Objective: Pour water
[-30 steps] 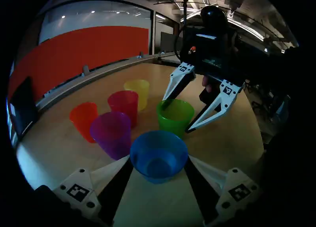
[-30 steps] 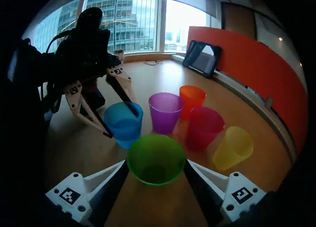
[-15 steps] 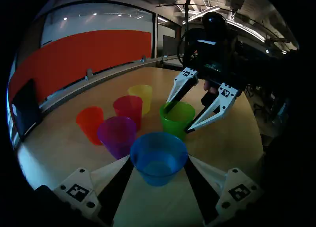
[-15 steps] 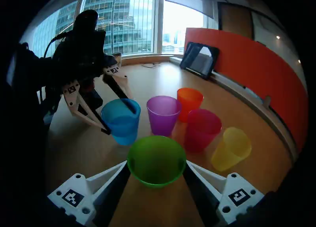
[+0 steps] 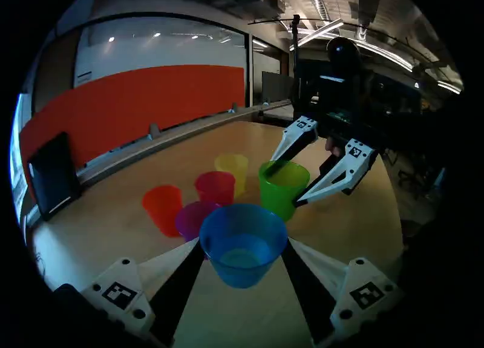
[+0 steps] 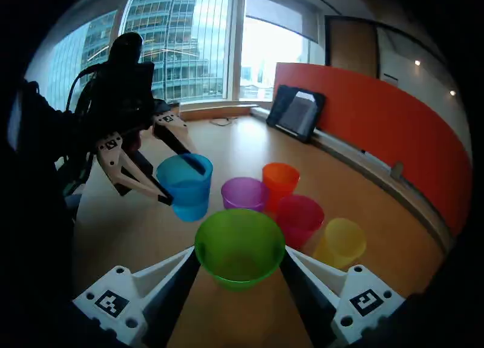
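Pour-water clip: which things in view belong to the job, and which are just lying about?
In the job:
blue cup holding water, in the left gripper
green cup, in the right gripper

Lying about:
orange cup
purple cup
red cup
yellow cup
propped-up tablet

The left gripper [image 5: 242, 244] points forward. Its two white fingers [image 5: 162, 270] reach in from the bottom edge in a V, and the jaws press on both sides of a blue cup [image 5: 243, 274], held upright. The right gripper [image 6: 240, 251] is posed the same way, jaws closed on a green cup [image 6: 239, 272]. In the right gripper view, the left gripper [image 6: 184, 181] faces it from across the tabletop, angled downward from a dark handle.
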Motion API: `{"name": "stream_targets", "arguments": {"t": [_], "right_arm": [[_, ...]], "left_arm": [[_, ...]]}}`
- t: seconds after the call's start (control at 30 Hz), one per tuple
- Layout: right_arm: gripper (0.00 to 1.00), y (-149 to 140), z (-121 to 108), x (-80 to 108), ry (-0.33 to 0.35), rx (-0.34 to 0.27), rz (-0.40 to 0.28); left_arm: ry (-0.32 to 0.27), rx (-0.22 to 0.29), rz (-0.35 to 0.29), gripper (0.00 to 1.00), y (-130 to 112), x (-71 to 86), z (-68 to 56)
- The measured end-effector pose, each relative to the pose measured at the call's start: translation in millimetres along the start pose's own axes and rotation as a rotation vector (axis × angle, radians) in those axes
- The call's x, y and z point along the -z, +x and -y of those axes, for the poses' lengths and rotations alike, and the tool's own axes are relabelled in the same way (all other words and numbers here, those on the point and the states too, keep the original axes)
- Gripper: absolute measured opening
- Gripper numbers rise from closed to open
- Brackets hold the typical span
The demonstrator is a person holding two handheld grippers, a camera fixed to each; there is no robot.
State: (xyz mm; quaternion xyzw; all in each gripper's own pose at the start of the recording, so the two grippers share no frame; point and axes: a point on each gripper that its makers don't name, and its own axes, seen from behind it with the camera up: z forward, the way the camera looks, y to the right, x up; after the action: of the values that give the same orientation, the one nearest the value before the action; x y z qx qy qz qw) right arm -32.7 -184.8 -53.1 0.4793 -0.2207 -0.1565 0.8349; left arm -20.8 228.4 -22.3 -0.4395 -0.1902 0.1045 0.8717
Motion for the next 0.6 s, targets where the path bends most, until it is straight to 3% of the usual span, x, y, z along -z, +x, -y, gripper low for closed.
{"name": "stream_targets", "arguments": {"t": [0.3,0.6], "right_arm": [[0.91,34.9,-5.6,11.6,-0.034,-0.030,-0.099],[0.91,70.1,-9.3,19.1,-0.066,-0.022,-0.186]], "left_arm": [[0.058,0.004,-0.079,0.86,29.9,20.1,16.3],[0.109,0.029,-0.154,0.86,52.3,38.6,31.3]]}}
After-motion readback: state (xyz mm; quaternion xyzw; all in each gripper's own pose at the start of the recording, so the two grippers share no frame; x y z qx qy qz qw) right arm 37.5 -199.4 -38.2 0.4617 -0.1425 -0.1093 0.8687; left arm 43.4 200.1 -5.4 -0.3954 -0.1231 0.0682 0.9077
